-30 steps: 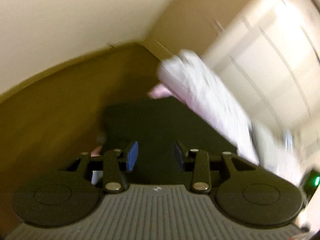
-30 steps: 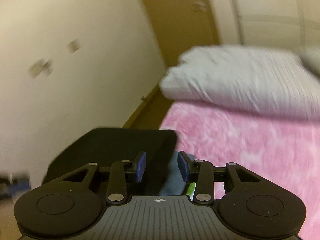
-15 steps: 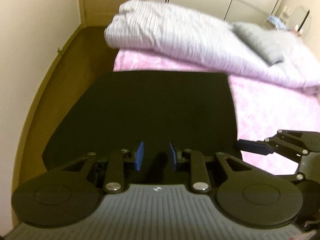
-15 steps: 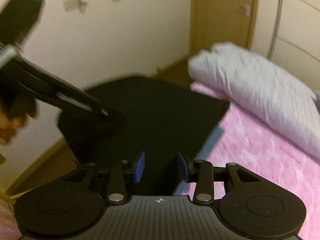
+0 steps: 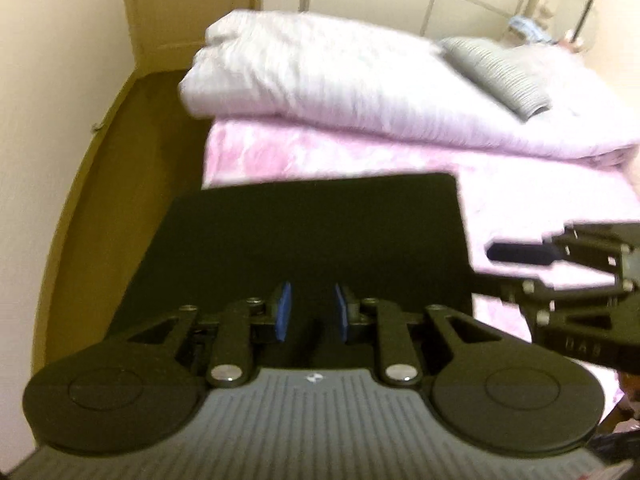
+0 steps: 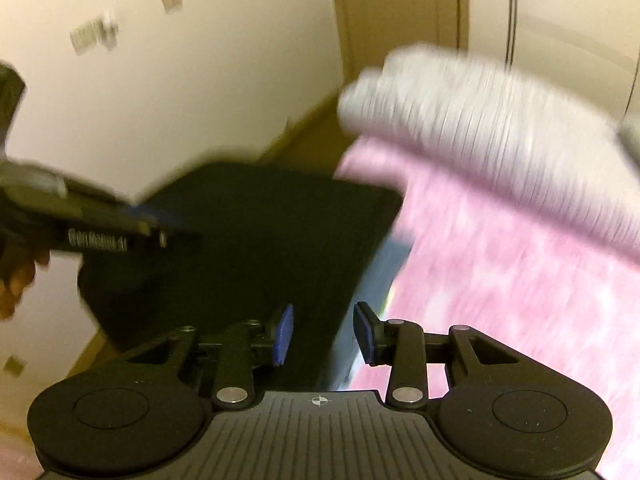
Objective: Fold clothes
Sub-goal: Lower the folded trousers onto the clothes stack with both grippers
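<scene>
**Left wrist view: both grippers closing over the near edge of a dark garment**

Left wrist camera shows my left gripper low over a black garment spread flat on the pink bedcover. Its jaws are narrow and closing, with black cloth between the blue pads, but I cannot tell whether they press on it yet. My right gripper is a little wider and also closing; it sits near the garment's right edge, with cloth under its left finger and pink cover beside the right one. I judge I have put one gripper at each side of the near hem so that the edge can be lifted evenly and carried over for a fold.

A folded pale quilt lies along the far end of the bed with a grey ribbed cloth on top, both well apart from the garment, which leaves it room to lie flat.

Much is hard to read. The garment is so dark that no seams, sleeves or collar show, so I cannot say what kind it is. The right wrist view is smeared by motion. A bluish strip peeks out beside the garment's right edge; whether it is lining or another item I cannot tell. The hand holding the left gripper is cut off at the frame edge.
</scene>
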A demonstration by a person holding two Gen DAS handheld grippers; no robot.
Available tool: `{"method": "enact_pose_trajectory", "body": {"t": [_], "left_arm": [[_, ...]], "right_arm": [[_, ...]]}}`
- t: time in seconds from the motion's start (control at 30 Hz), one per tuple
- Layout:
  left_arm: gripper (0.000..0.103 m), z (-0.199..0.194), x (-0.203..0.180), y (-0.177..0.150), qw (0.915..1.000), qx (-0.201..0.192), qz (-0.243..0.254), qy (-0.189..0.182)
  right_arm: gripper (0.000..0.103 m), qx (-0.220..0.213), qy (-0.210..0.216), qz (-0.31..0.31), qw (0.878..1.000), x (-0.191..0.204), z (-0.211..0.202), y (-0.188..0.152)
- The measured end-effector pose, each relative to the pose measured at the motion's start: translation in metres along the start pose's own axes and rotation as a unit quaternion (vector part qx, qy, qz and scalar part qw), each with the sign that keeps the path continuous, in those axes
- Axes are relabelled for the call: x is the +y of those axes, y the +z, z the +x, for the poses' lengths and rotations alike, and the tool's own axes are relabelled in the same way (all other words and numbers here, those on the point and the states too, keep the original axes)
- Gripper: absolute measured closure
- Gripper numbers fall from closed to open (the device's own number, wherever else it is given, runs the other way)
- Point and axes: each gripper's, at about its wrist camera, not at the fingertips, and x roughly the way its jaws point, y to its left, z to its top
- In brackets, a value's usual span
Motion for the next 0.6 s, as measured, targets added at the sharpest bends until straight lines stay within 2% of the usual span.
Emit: {"method": "enact_pose_trajectory", "body": {"t": [0.03,0.1,0.17,0.3,0.37,0.6], "left_arm": [[0.086,0.001,-0.001,0.004,0.9999,-0.004,0.006,-0.007],[0.091,0.012,-0.002,0.012,0.9995,-0.005,0.026,-0.017],[0.093,0.03,0.0,0.019,0.9989,0.004,0.034,-0.031],[0.094,0.071,0.012,0.031,0.9985,0.029,0.035,-0.031],[0.094,0.076,0.012,0.037,0.9982,0.037,0.042,-0.022],[0.095,0.078,0.011,0.042,0.9978,0.046,0.046,-0.009]], "right_arm": [[0.07,-0.012,-0.002,-0.005,1.0,-0.001,0.004,0.005],[0.072,-0.036,-0.006,-0.016,0.999,-0.002,0.011,0.014],[0.082,-0.047,-0.01,-0.019,0.999,-0.008,0.024,0.021],[0.085,0.019,-0.017,0.02,0.999,-0.032,0.062,0.009],[0.085,0.042,-0.015,0.043,0.998,-0.04,0.071,0.003],[0.085,0.07,-0.013,0.068,0.995,-0.052,0.079,-0.002]]}}
